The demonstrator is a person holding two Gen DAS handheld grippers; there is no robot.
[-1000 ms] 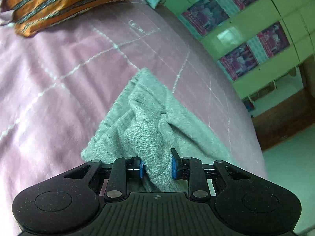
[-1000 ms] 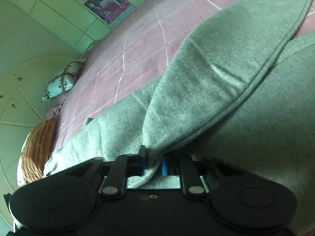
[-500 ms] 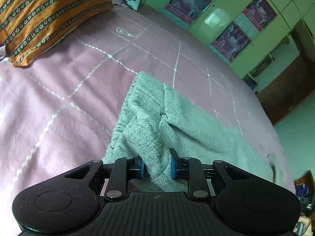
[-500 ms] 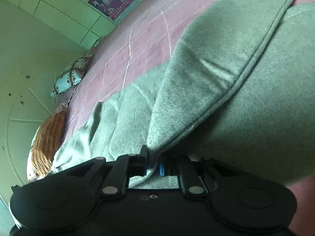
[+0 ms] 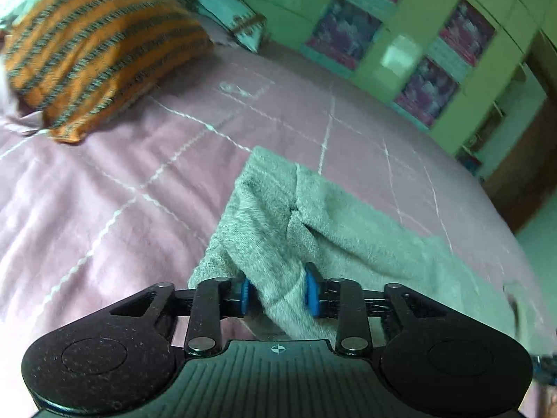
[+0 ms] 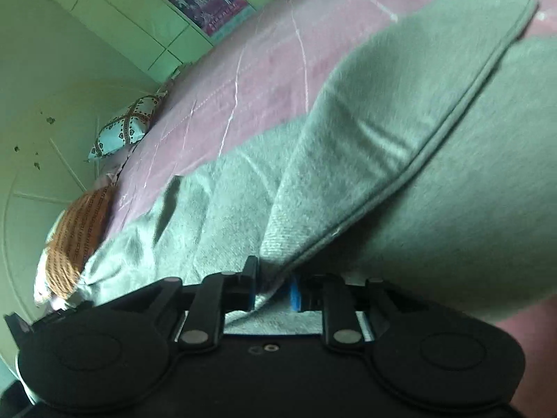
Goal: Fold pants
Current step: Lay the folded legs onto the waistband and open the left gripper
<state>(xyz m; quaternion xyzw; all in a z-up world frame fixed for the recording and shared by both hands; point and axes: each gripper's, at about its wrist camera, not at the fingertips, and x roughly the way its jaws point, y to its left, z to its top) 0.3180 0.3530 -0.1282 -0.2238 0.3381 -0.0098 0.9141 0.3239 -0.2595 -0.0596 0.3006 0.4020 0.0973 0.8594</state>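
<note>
The grey pants (image 5: 334, 223) lie on the pink bed (image 5: 115, 188), below the orange striped pillow (image 5: 94, 48) (a patterned cushion (image 5: 229, 14) sits beside it). The left gripper (image 5: 277, 292) has its jaws clamped on a bunched fold of the pants. The right gripper (image 6: 273, 287) pinches a seamed edge of the pants (image 6: 400, 146), lifted off the bed.

Left claw (image 5: 278, 294) black, ribbed housing, blue pads (image 5: 311, 294), silver rivets (image 5: 204, 342)

pants (image 5: 278, 216) drawn farther across bedspread (image 5: 104, 209)
</note>
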